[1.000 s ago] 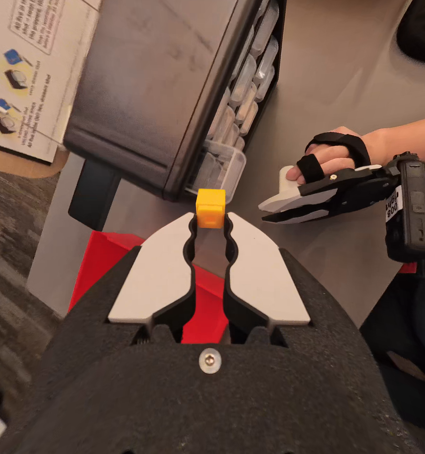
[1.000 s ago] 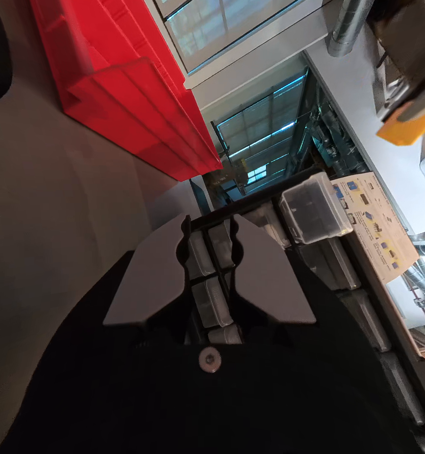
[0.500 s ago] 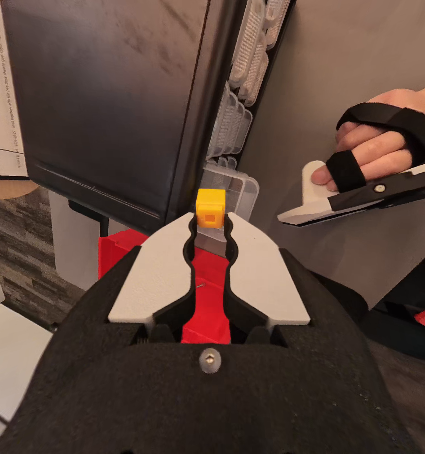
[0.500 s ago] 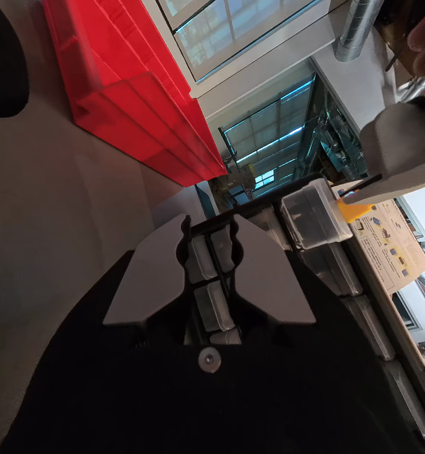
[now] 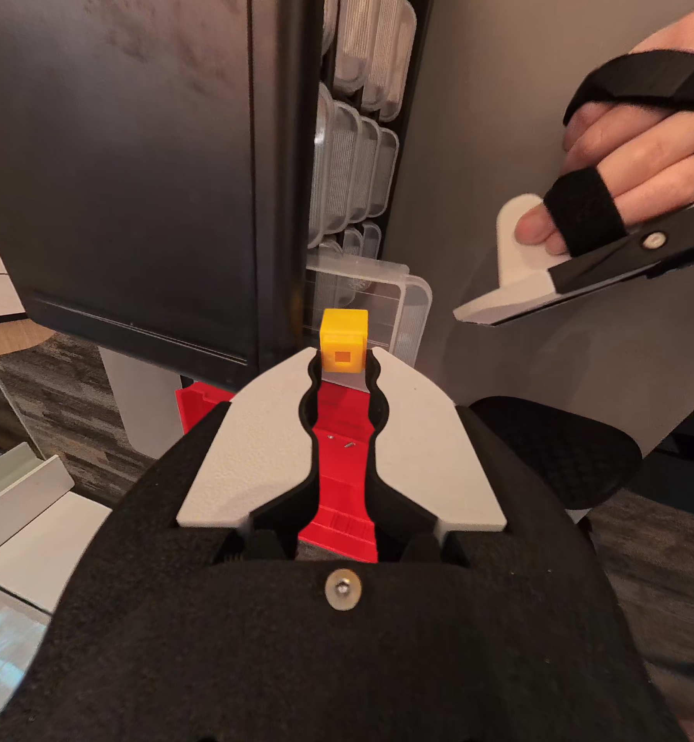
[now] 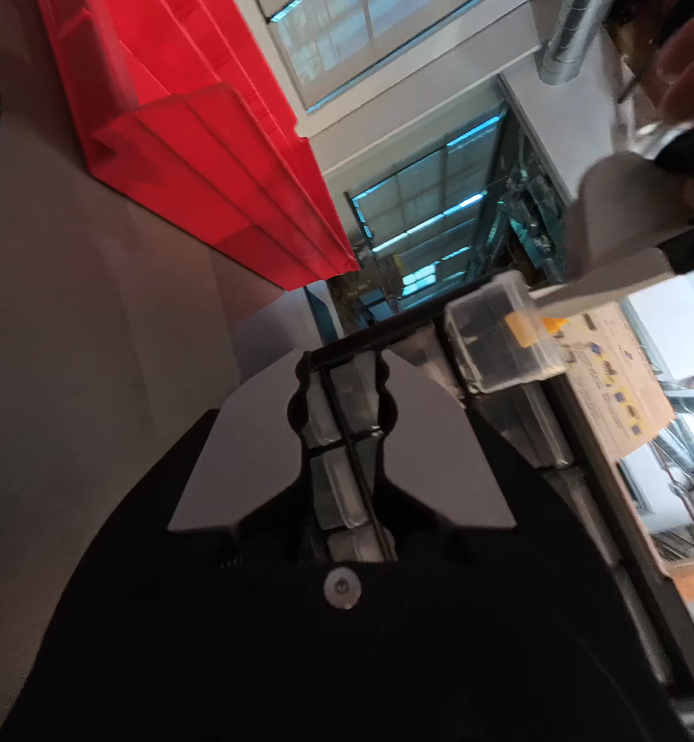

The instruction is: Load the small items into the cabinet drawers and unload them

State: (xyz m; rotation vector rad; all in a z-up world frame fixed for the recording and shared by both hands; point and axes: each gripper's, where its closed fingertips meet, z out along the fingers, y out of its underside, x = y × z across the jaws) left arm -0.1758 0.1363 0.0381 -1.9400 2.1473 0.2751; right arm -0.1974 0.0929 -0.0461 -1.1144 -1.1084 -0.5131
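My left gripper (image 5: 343,355) is shut on a small yellow cube (image 5: 343,341), with both pads pressed to its sides. It holds the cube over the pulled-out clear drawer (image 5: 381,305) of the black cabinet (image 5: 136,160). In the right wrist view the cube (image 6: 522,329) shows through the clear wall of that drawer (image 6: 494,341), under the left gripper's fingers (image 6: 618,225). My right gripper (image 6: 343,365) is open with nothing between its pads, close in front of the cabinet's closed clear drawers (image 6: 337,401). It also shows at the right of the left wrist view (image 5: 510,297).
A red bin (image 5: 337,461) lies below the left gripper's jaws, with a few tiny bits in it; it also shows in the right wrist view (image 6: 201,152). A printed sheet (image 6: 614,381) lies on top of the cabinet. The grey tabletop (image 5: 538,361) spreads to the right.
My left gripper has carried the yellow cube closer to the cabinet and down to the open drawer's mouth. Its grasp has not changed. My right gripper has barely moved.
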